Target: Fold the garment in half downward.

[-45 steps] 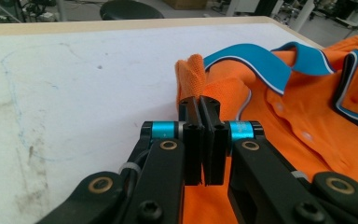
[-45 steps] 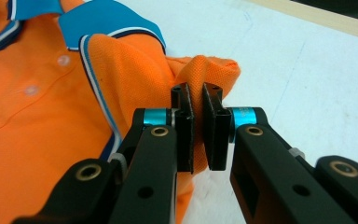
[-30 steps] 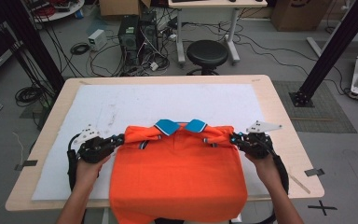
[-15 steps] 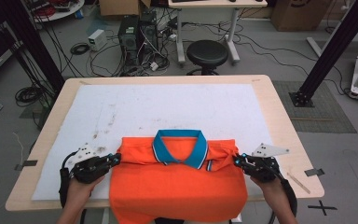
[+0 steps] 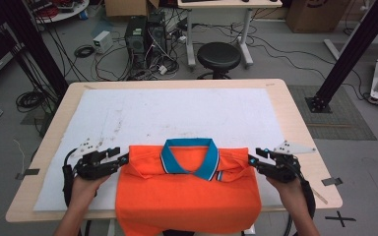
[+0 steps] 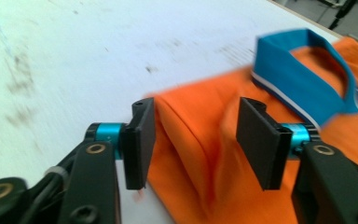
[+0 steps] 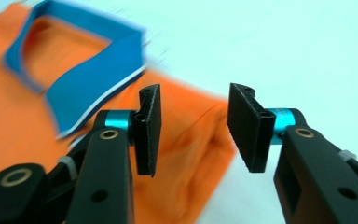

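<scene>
Shirt [image 5: 187,189] here is one orange polo w/ a blue collar [image 5: 190,157], lying face up on the white mat [image 5: 177,113] at the near side of the table [image 5: 300,123], hem hanging off the near edge toward the person. Sleeves look tucked under, so the top edge runs pretty straight across at shoulder level.

Left gripper [image 5: 124,158] sits right at the shirt's left shoulder corner, right gripper [image 5: 252,160] at the right shoulder corner. Both have just been opening: in each gripper view the jaws stand apart w/ orange fabric between them, but the pads aren't pressing on it. So cloth's let go, imo, shirt resting on its own.

Handling-wise: it's light, soft knit, zero stiffness, so it'll sag and fold wherever you don't support it. Not fragile, not slippery, pads should bite fine. Collar is the only semi-firm bit. Best hold points are prob the doubled-up shoulder folds (thick enough to pinch, keeps both layers together) or the hem corners. Pinching a single layer mid-panel would likely just tent it up and wreck the flat lay. Lifting one side only would drag the rest across the mat.

Count: 1 shirt, 1 collar, 2 grippers, 1 mat, 1 table, plus 1 black stool [image 5: 219,56] on the floor behind.
</scene>
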A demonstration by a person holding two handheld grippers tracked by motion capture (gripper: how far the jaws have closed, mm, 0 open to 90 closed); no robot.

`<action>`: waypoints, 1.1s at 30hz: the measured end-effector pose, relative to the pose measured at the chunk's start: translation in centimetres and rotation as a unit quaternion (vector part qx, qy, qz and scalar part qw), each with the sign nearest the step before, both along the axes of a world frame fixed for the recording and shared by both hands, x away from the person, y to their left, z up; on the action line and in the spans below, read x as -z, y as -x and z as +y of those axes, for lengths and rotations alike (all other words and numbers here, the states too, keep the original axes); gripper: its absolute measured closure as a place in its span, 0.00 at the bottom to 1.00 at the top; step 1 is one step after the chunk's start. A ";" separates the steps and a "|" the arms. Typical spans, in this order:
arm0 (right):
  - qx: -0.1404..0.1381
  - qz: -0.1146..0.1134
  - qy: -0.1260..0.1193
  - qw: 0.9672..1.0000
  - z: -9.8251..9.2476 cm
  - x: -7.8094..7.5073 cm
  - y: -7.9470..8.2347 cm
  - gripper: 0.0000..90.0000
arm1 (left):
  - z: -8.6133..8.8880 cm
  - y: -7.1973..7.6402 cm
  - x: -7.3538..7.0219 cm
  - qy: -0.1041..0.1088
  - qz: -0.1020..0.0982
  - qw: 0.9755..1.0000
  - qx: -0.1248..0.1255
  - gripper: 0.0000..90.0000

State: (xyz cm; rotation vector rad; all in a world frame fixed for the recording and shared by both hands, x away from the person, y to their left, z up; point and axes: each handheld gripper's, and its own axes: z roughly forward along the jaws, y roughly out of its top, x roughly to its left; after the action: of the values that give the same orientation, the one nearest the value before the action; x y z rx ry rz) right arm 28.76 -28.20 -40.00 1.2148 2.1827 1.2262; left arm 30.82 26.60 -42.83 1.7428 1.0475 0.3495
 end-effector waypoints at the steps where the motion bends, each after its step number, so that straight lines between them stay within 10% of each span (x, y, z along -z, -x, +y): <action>1: 0.006 0.001 0.006 1.000 0.0 -0.2 -0.7 0.61 | 0.0 -0.5 0.0 0.001 0.002 1.000 -0.004 0.51; 11: -0.014 0.097 0.022 0.995 0.6 2.6 -6.3 0.58 | -0.8 -3.9 2.6 -0.032 0.089 0.996 0.000 0.51; 18: -0.055 0.135 0.029 0.989 1.0 4.1 -6.8 0.87 | -1.8 -3.9 2.4 -0.065 0.080 0.994 0.019 0.84; 33: -0.002 0.092 0.065 0.994 1.5 2.0 -10.1 0.92 | -2.2 -7.7 0.9 -0.040 0.060 0.997 -0.026 0.88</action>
State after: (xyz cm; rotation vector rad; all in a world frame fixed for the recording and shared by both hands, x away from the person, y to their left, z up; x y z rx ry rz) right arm 38.88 -26.66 -42.04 1.3151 2.3562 0.9903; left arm 38.51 24.36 -43.73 1.8287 1.1801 0.3272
